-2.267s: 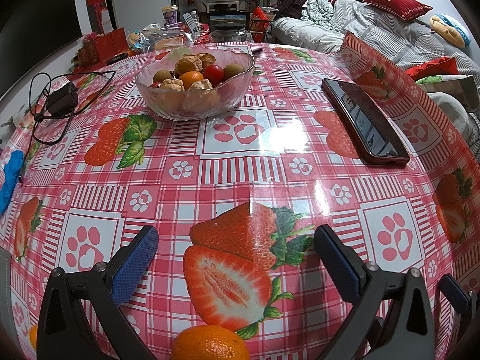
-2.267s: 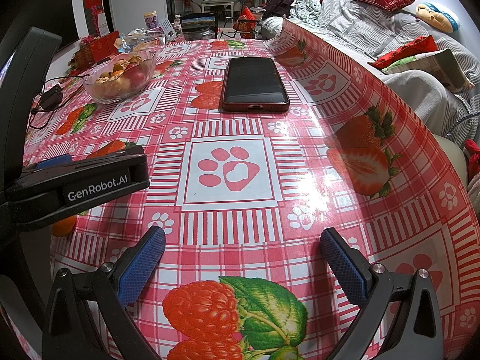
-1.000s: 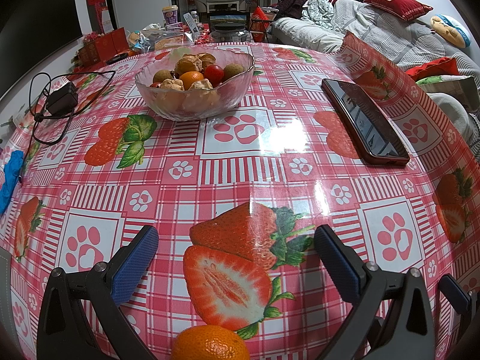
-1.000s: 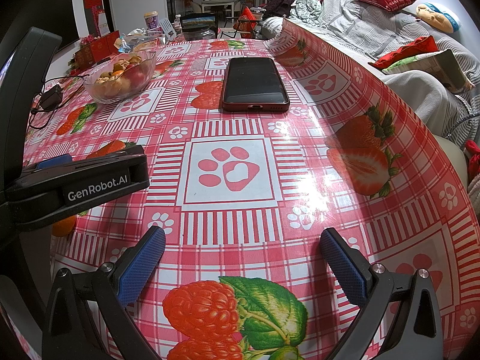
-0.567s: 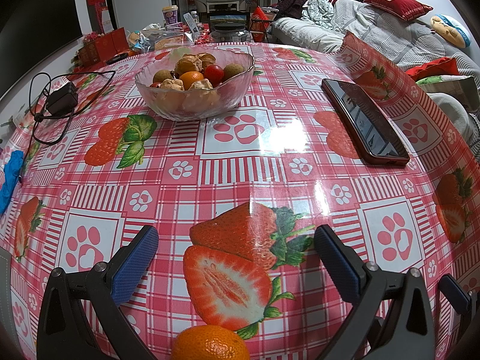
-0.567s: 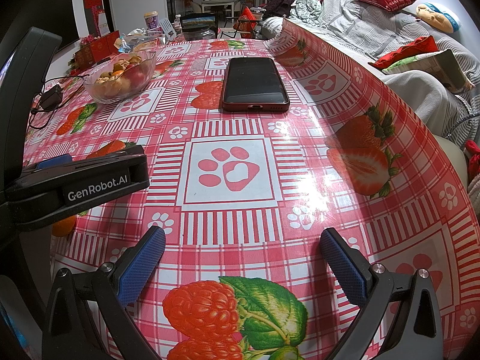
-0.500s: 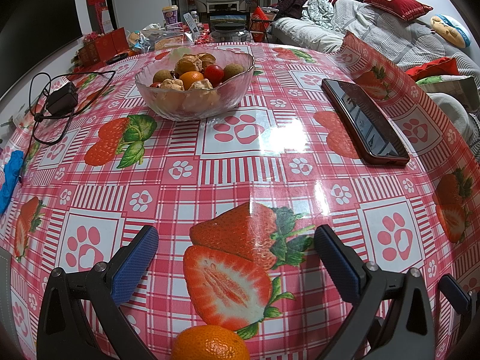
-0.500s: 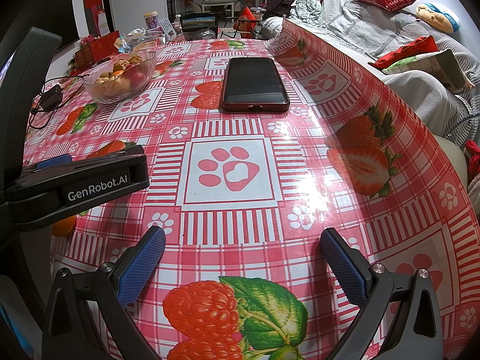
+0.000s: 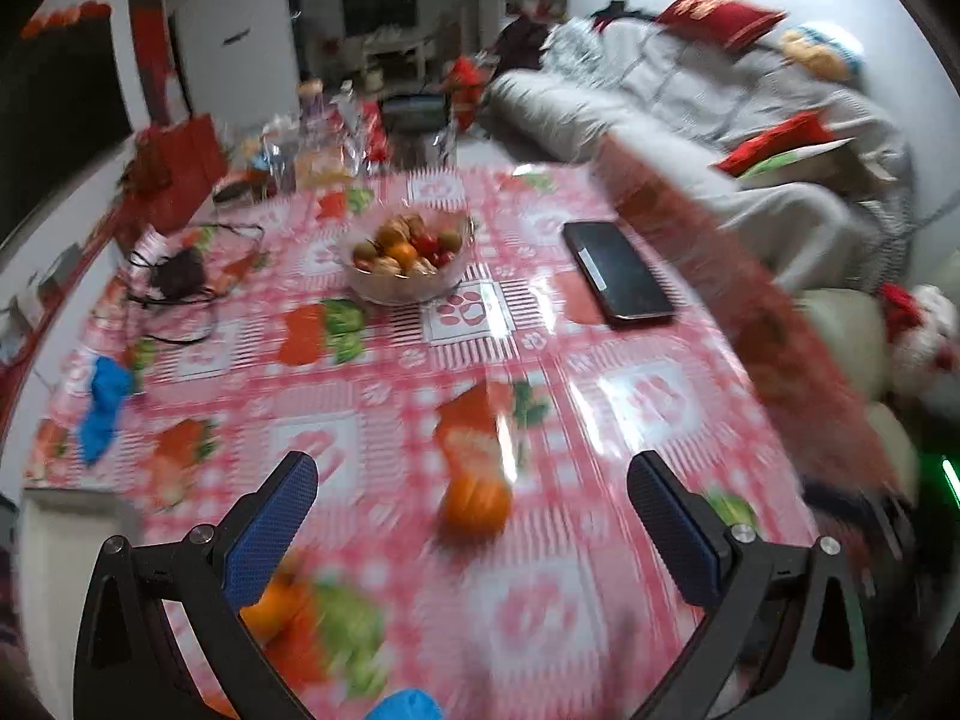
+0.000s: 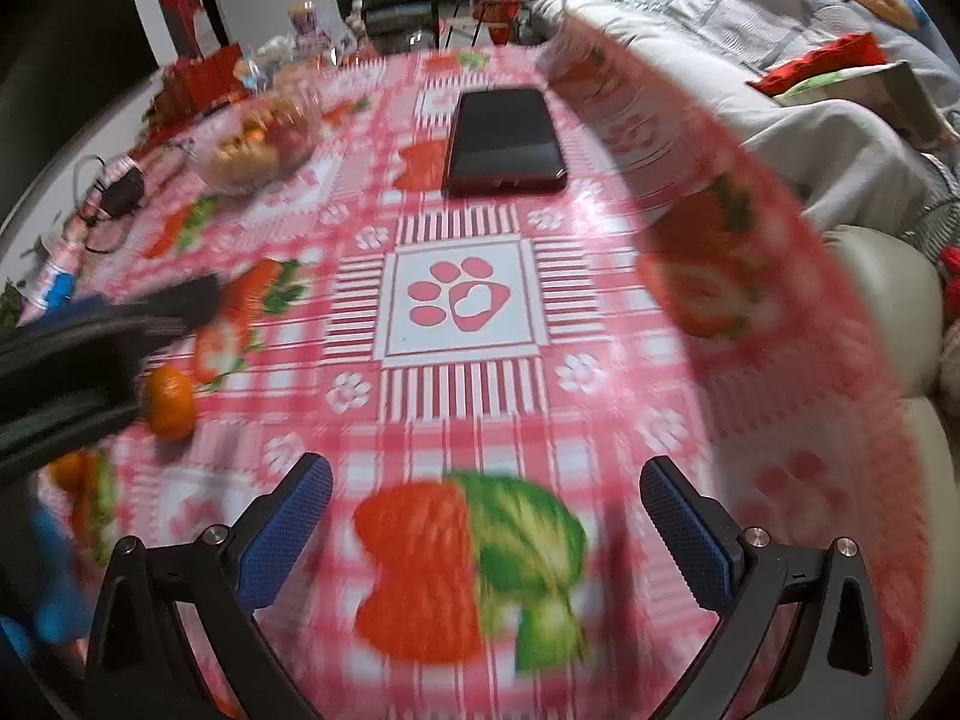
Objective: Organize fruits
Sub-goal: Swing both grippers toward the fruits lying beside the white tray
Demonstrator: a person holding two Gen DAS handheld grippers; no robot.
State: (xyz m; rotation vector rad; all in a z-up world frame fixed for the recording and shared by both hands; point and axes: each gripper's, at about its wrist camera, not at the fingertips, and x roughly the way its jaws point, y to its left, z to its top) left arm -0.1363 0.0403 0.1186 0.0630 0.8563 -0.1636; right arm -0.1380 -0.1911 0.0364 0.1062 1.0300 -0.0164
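The left gripper (image 9: 474, 516) hangs above the red-and-white checked tablecloth (image 9: 648, 408) with its blue-padded fingers spread wide and nothing between them; the small round orange mandarin (image 9: 475, 505) lies on the cloth midway between the fingertips, below them. A second orange mandarin (image 9: 273, 606) lies near the left fingertip, partly hidden by it. The right gripper (image 10: 486, 516) is likewise wide and empty, the first mandarin far to its left, and the clear glass bowl of mixed fruit (image 9: 408, 264) stands far off, left of the black phone (image 9: 618, 273).

A small round orange mandarin (image 9: 475, 504) lies loose on the tablecloth; a second one (image 9: 273, 603) lies nearer, partly hidden. Well beyond, a clear glass bowl (image 9: 408, 287) holds mixed fruits.
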